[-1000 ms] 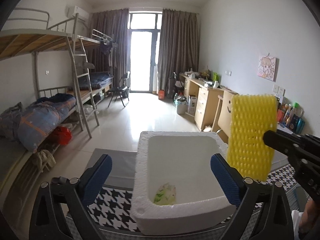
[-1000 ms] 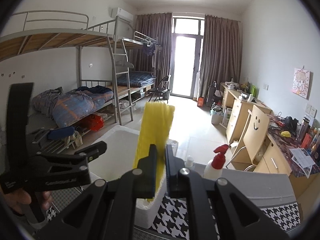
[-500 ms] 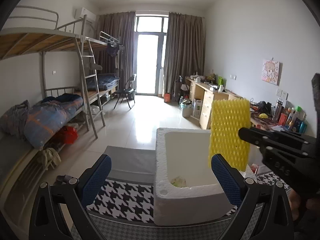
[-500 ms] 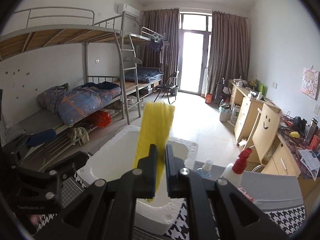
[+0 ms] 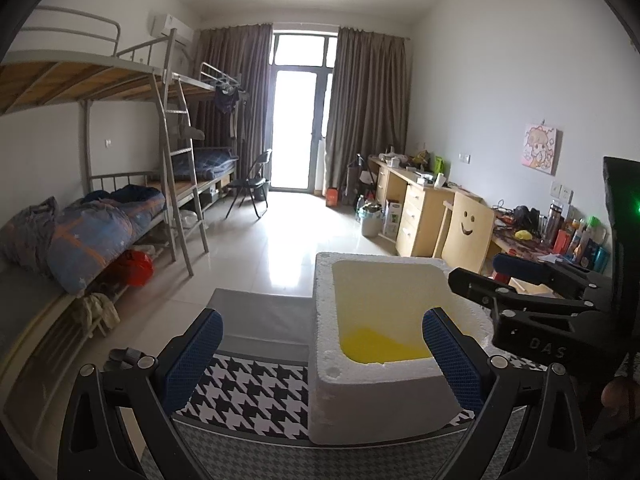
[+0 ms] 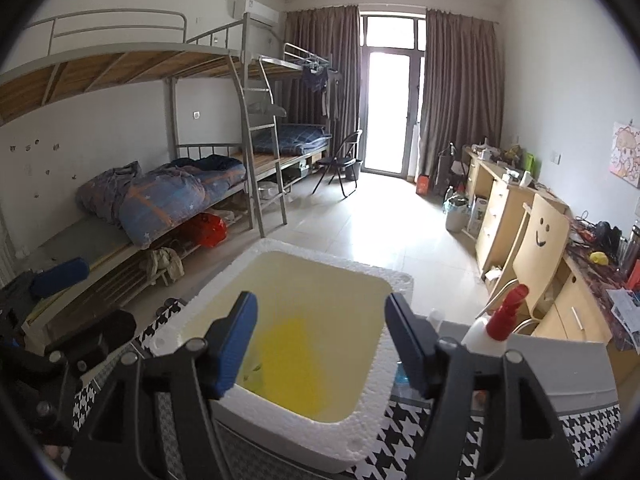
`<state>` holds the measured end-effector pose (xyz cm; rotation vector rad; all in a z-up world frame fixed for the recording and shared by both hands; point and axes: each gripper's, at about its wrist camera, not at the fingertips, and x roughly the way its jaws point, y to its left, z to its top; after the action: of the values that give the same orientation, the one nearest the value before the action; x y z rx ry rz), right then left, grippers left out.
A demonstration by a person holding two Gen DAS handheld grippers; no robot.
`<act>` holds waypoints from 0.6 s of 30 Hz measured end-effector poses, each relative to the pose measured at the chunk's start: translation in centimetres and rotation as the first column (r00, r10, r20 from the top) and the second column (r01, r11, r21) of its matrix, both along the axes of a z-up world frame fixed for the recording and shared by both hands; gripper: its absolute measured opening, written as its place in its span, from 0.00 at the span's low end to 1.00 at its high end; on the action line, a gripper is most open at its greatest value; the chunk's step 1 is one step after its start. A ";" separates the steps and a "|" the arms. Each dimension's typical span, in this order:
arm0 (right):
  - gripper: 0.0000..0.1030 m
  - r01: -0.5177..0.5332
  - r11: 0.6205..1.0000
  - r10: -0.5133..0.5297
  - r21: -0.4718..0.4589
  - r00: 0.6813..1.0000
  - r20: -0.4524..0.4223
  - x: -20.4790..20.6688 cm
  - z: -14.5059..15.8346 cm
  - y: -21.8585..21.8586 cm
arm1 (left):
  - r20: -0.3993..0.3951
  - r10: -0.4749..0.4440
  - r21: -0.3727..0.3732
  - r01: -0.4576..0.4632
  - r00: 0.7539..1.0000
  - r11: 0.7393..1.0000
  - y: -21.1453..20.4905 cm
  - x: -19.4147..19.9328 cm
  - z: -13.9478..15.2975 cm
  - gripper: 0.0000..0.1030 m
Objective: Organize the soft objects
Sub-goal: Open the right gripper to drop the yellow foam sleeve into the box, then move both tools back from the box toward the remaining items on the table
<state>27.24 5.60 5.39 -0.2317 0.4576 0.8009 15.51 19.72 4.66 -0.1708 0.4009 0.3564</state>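
A white foam box (image 5: 324,320) (image 6: 376,412) stands on the houndstooth tablecloth. The yellow foam net (image 5: 376,346) (image 6: 294,364) lies blurred on its floor, beside a small greenish item (image 6: 256,368). My right gripper (image 6: 320,340) hangs over the box, jaws opening, with nothing between its blue pads. In the left wrist view that same gripper (image 5: 484,276) reaches in from the right above the box rim. My left gripper (image 5: 320,352) is open in front of the box, its right finger overlapping the box's near right corner, and it holds nothing.
A white spray bottle with a red trigger (image 6: 494,326) stands right of the box, with a small clear bottle (image 6: 434,316) by it. A grey mat (image 5: 256,316) lies beyond the cloth. Bunk beds (image 5: 100,200) line the left wall; desks (image 5: 416,208) and a chair the right.
The right gripper has gone from shut on the yellow foam net to open. The net has dropped from above the rim to the floor of the box.
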 end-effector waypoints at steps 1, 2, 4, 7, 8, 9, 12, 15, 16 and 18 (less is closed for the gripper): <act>0.68 0.000 1.000 0.000 0.004 1.000 -0.002 -0.1 0.1 -0.2 | 0.001 0.000 0.000 0.000 1.000 1.000 0.0 0.0 0.0 0.97; 0.69 0.001 1.000 -0.001 0.005 1.000 -0.001 -0.2 0.2 -0.3 | 0.001 -0.002 0.001 0.002 1.000 1.000 -0.1 0.0 0.0 0.97; 0.69 0.006 1.000 -0.006 0.008 1.000 0.007 -0.5 0.5 -0.8 | -0.001 -0.006 0.002 0.006 1.000 1.000 -0.2 0.0 0.1 0.97; 0.69 0.009 1.000 -0.009 0.009 1.000 0.014 -0.9 0.8 -1.3 | 0.001 -0.011 0.008 0.011 1.000 1.000 -0.7 -0.2 0.3 0.97; 0.69 0.009 1.000 -0.009 0.010 1.000 0.016 -0.9 0.9 -1.4 | 0.001 -0.011 0.012 0.011 1.000 1.000 -0.9 -0.3 0.4 0.97; 0.70 0.011 1.000 -0.012 0.012 1.000 0.019 -1.0 1.0 -1.6 | 0.000 -0.013 0.013 0.013 1.000 1.000 -1.1 -0.4 0.4 0.97; 0.84 0.025 0.999 -0.026 0.027 0.999 0.026 -1.4 1.4 -2.6 | -0.001 -0.020 0.019 0.020 1.000 1.000 -1.7 -0.6 0.6 0.97; 0.96 0.041 0.999 -0.042 0.036 0.998 0.045 -2.0 1.8 -3.5 | 0.006 -0.025 0.020 0.025 1.000 1.000 -2.2 -0.9 0.8 0.98; 0.96 0.049 0.998 -0.051 0.034 0.997 0.054 -2.2 1.9 -3.6 | 0.008 -0.026 0.020 0.026 1.000 0.999 -2.5 -1.1 1.0 0.98; 0.96 0.057 0.998 -0.059 0.034 0.996 0.064 -2.6 2.0 -4.3 | 0.017 -0.032 0.028 0.032 0.999 0.999 -3.1 -1.6 1.2 0.98</act>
<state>24.60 1.34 7.42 -0.2130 0.3889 0.7408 13.89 16.67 5.85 -0.1399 0.3806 0.3287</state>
